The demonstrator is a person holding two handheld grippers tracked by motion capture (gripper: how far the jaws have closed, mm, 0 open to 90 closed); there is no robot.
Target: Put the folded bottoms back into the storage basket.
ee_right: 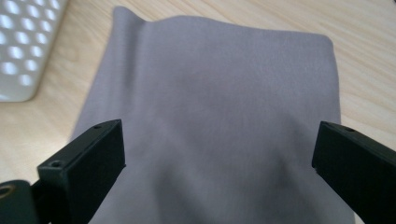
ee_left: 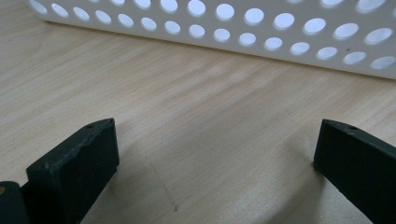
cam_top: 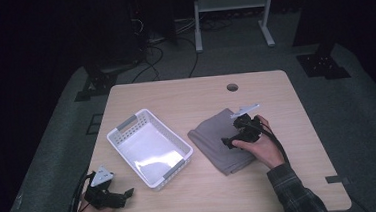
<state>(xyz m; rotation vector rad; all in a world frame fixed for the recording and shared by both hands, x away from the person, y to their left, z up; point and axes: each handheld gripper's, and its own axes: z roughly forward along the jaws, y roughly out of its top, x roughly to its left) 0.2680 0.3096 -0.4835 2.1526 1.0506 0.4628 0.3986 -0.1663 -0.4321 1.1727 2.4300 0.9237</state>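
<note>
A folded grey cloth (cam_top: 213, 139) lies flat on the wooden table (cam_top: 185, 93), right of centre. My right gripper (cam_top: 228, 142) hovers just over it, open, with the cloth (ee_right: 215, 107) spread between and beyond its two black jaws and nothing held. A white perforated basket (cam_top: 149, 148) stands empty left of the cloth. My left gripper (cam_top: 124, 196) rests low near the table's front left corner, open, its jaws wide apart over bare wood and pointing at the basket's side wall (ee_left: 233, 28).
A round cable hole (cam_top: 232, 87) sits near the table's far edge. Beyond the table are a white metal stand (cam_top: 232, 12), cables on the floor and dark equipment bases. The basket's corner (ee_right: 21, 51) lies close to the cloth's left edge.
</note>
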